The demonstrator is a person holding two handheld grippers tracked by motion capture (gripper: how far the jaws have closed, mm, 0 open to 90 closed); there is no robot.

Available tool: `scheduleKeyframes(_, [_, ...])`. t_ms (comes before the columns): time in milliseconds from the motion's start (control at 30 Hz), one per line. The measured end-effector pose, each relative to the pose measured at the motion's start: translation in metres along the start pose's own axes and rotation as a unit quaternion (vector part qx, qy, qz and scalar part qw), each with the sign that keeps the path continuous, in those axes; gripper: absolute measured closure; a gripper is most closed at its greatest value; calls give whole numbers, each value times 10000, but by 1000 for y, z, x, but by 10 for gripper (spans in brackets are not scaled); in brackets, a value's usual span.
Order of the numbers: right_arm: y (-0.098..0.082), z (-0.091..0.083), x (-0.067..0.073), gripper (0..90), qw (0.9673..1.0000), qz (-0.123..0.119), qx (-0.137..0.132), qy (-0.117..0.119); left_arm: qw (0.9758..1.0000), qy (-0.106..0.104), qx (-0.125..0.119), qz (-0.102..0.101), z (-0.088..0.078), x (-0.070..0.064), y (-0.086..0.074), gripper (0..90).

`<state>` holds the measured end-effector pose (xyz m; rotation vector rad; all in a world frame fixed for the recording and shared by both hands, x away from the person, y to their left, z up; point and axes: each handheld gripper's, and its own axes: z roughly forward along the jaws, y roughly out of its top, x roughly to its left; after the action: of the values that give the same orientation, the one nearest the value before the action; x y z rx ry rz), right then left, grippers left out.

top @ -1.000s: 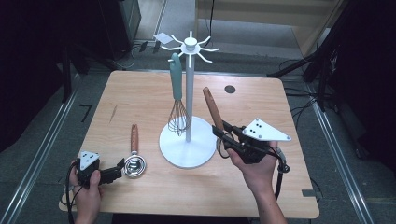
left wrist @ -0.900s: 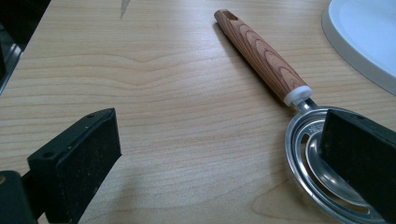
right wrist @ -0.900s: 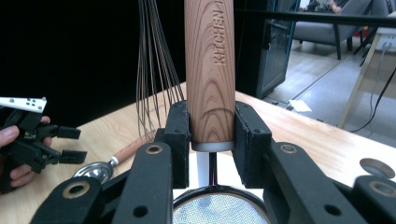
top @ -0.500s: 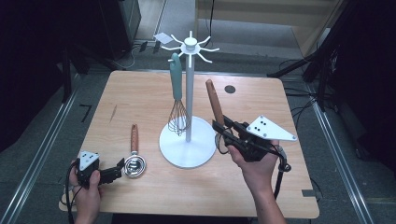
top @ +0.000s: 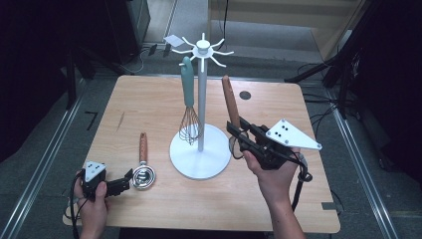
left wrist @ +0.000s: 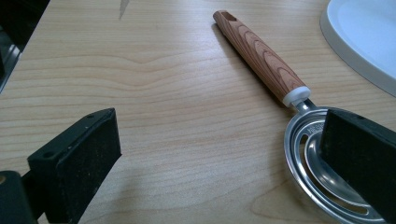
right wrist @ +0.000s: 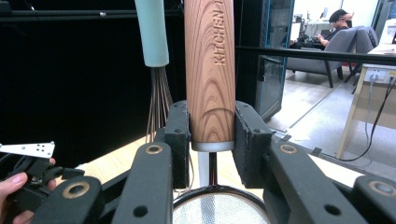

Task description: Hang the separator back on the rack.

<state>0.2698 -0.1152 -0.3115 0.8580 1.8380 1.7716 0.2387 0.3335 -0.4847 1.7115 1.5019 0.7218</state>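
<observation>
Quick count of what I've got on my table right now

I count three utensils around the one white stand: one teal-handled whisk hanging just left of its pole, one wood-handled strainer held up just right of the pole, and one wood-handled slotted spoon lying flat left of the stand's base. So two wooden handles, one teal. I'm running two grippers: the left gripper low on the spoon side of the stand, the right gripper on the opposite side. One dark round spot sits behind and right of the stand.
</observation>
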Motion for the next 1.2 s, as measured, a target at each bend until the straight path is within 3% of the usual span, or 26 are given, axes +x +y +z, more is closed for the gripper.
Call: scheduleKeyframes(1200, [15,-1,1,713,9997,-18,-242,-42,10000,11,6,16,0,0,0,0])
